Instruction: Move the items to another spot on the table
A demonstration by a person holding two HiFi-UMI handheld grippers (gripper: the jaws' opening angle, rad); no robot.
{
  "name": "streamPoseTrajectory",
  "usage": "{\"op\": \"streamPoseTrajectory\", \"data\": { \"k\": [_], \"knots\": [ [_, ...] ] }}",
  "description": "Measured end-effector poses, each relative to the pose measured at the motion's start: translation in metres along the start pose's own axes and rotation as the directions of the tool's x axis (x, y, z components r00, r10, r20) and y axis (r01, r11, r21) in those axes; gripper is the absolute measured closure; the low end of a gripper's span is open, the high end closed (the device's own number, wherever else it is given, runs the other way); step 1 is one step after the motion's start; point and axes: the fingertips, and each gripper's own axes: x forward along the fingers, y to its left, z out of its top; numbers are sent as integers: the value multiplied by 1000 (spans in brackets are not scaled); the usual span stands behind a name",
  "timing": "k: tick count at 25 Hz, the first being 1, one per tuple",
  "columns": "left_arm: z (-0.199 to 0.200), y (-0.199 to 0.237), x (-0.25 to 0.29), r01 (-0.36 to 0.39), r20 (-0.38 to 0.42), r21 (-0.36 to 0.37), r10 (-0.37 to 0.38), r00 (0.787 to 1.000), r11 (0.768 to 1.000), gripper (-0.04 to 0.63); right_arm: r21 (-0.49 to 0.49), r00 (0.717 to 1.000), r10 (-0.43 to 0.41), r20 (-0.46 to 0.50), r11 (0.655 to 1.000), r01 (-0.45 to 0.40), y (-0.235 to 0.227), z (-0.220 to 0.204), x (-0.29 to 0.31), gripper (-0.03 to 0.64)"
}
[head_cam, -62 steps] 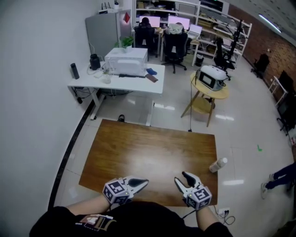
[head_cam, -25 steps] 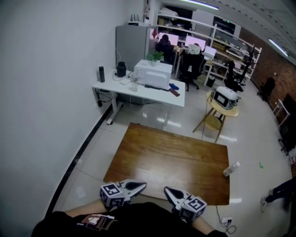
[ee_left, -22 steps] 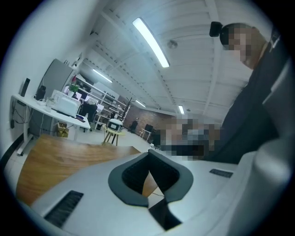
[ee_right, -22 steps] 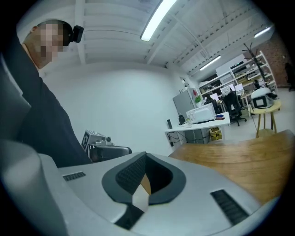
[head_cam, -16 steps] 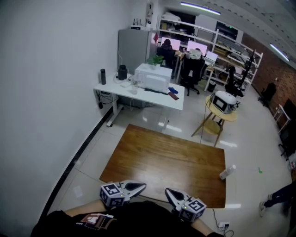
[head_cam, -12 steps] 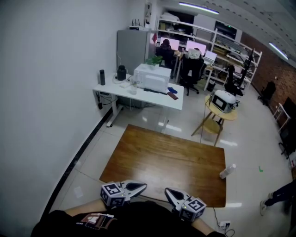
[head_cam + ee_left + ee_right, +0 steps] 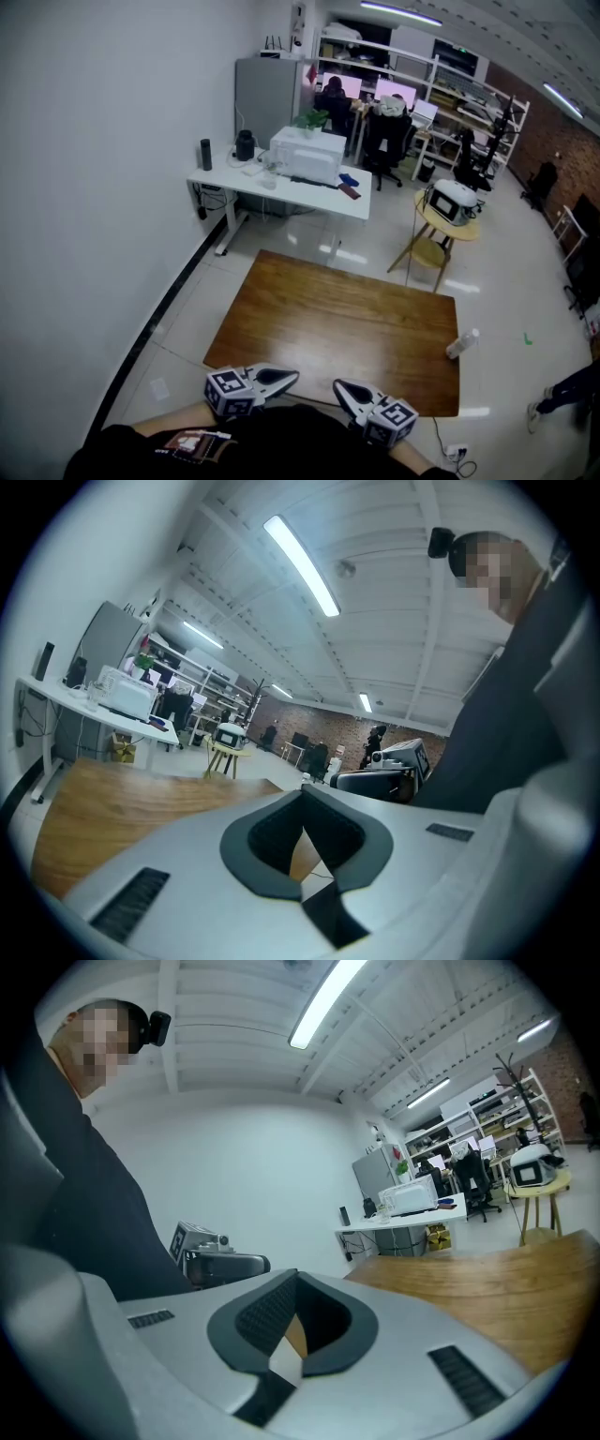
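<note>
Compared with a couple of seconds ago, the left gripper (image 7: 291, 377) and the right gripper (image 7: 339, 386) are seen drawn back from over the table (image 7: 309, 319) to its near edge, close to the body. The head view is also raised to take in more of the room, while over the last second almost nothing is altered. In both gripper views the fingers (image 7: 267, 841) are pressed together at the tips with nothing caught between them (only a sliver of wood and pale floor is glimpsed through the hollow behind the tips), so both grippers are clenched and empty. No item is seen on the tabletop. The only likely item, a pale bottle (image 7: 462, 343), is found just beside the table's right edge, seemingly on the floor (image 7: 525, 309) rather than on the wood, though that cannot be settled from this view. It is judged that no move is in hand at present: either the work is finished or it is not yet begun, and the bottle is well out of reach of both grippers where they are held. As for writing, none can be read. Black-and-white square markers (image 7: 230, 389) are carried on each gripper's cube, and a small patch (image 7: 192, 448) on the person's chest is too small to be made out.
</note>
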Motion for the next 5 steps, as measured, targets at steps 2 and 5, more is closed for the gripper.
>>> {"op": "streamPoseTrajectory", "data": {
  "k": [2,5],
  "knots": [
    [-1,1,-1,-3,1,-5,3,1000,1000,603,-12,1000,1,5,1000,-1,0,1,1,632],
    [0,2,-3,0,1,1,0,1000,1000,603,6,1000,2,-1,1000,-2,3,1,3,632]
  ]
}}
